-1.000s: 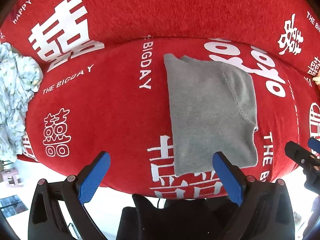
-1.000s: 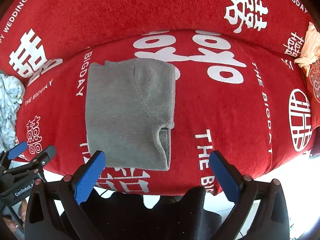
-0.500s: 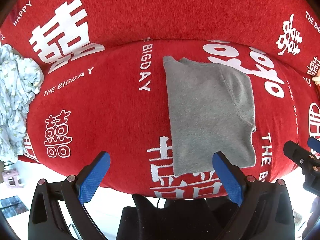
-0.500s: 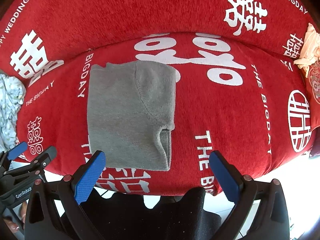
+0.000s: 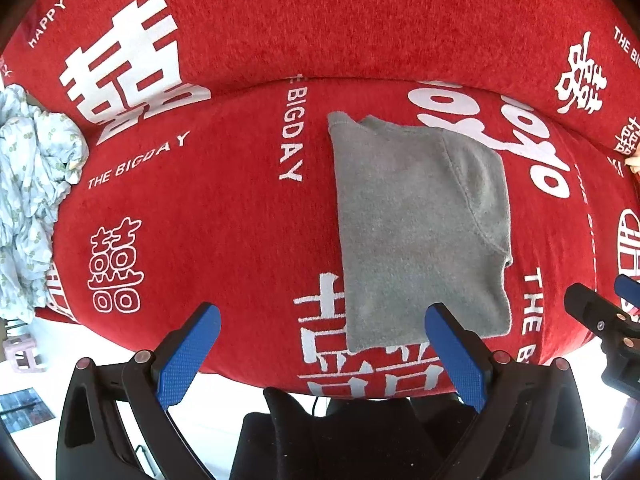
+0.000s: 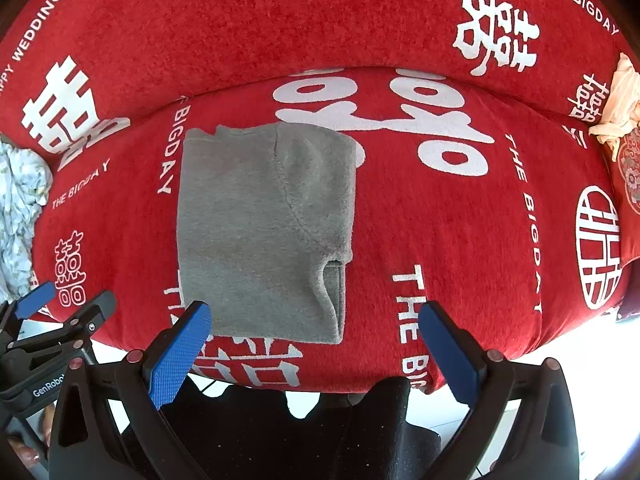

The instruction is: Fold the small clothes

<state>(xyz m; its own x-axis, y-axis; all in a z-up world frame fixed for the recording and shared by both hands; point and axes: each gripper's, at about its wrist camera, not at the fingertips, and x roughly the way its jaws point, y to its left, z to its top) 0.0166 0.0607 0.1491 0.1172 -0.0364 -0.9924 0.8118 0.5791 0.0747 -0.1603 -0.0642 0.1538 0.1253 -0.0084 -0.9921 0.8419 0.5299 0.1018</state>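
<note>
**Red wedding-print sofa in a bright room**

A sofa (image 5: 240, 208) fills nearly everything, covered in a red plush throw printed with white double-happiness characters and the words "THE BIGDAY" and "HAPPY WEDDING". Its backrest (image 6: 280, 20) rises behind the seat, a seam running between them. Below the sofa's front edge lies a pale floor (image 5: 92, 344), washed out by strong light. Left of the sofa, on that floor, stands a small pinkish stool (image 5: 22, 356). At the sofa's right end rests a red patterned cushion (image 6: 630, 172).
</note>
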